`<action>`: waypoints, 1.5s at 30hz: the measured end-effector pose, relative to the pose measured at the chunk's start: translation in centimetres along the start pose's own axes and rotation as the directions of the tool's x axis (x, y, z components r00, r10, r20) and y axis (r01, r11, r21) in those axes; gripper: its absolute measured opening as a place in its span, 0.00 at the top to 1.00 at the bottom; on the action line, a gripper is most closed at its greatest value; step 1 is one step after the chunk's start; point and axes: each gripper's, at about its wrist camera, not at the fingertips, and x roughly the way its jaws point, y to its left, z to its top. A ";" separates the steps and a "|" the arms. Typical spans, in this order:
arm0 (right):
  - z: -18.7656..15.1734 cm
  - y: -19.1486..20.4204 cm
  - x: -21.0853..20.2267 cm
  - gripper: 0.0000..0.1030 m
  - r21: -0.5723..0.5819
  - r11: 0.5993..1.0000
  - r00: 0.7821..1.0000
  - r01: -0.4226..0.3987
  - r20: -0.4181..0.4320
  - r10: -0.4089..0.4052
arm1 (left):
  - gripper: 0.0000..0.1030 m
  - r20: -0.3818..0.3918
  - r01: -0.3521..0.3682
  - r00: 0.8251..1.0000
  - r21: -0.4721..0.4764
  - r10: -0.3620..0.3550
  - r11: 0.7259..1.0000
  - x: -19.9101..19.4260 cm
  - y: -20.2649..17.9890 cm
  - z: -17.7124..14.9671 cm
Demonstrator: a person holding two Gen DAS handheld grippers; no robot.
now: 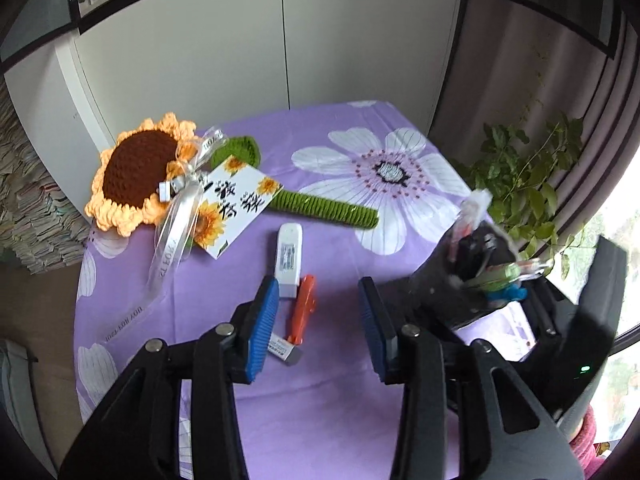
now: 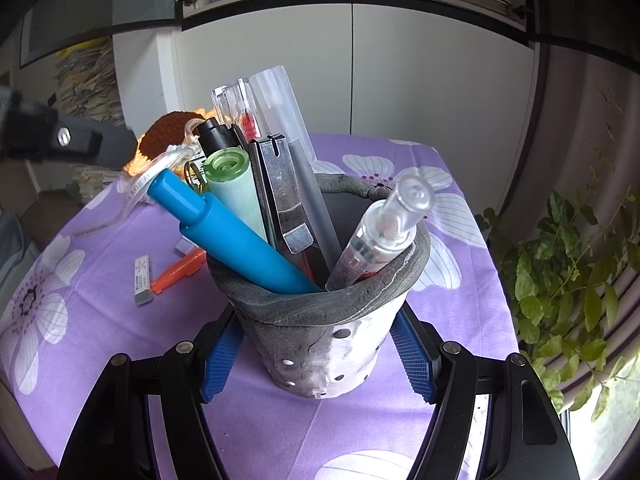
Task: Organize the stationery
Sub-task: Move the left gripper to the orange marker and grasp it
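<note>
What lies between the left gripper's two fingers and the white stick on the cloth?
In the left wrist view, the orange marker and the eraser lie on the cloth between the open left gripper and the white stick.

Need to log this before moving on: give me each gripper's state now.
Left gripper: open, holding nothing, above the orange marker.
Right gripper: shut on the grey pen holder.

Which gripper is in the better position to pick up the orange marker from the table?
Probably the left. The left gripper is open and empty, with the orange marker lying just ahead between its fingers. The right gripper is shut on the grey pen holder, so it is not free.
</note>
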 end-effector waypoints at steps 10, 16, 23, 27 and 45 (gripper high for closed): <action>0.0 0.2 -0.1 0.30 0.000 1.000 1.000 0.000 -0.003 0.000 | 0.63 -0.174 -0.075 0.981 0.042 0.081 0.996 7.6 0.8 -2.0; 0.0 0.2 0.0 0.30 0.000 1.000 1.000 -0.001 -0.003 0.001 | 0.64 -0.198 -0.076 0.977 0.030 0.080 0.997 8.4 1.2 -2.4; 0.0 0.2 0.0 0.30 0.000 1.000 1.000 -0.001 -0.003 0.001 | 0.89 -0.192 -0.004 0.981 -0.012 0.002 1.000 6.9 1.0 -3.4; 0.0 0.1 0.0 0.30 0.001 1.000 1.000 -0.002 -0.003 0.002 | 0.89 -0.192 0.089 0.977 -0.026 -0.093 0.996 4.6 0.2 -5.1; 0.0 0.0 0.0 0.30 0.007 1.000 1.000 -0.008 -0.002 0.008 | 0.59 -0.232 0.037 0.972 0.006 -0.035 0.999 3.0 -1.0 -9.9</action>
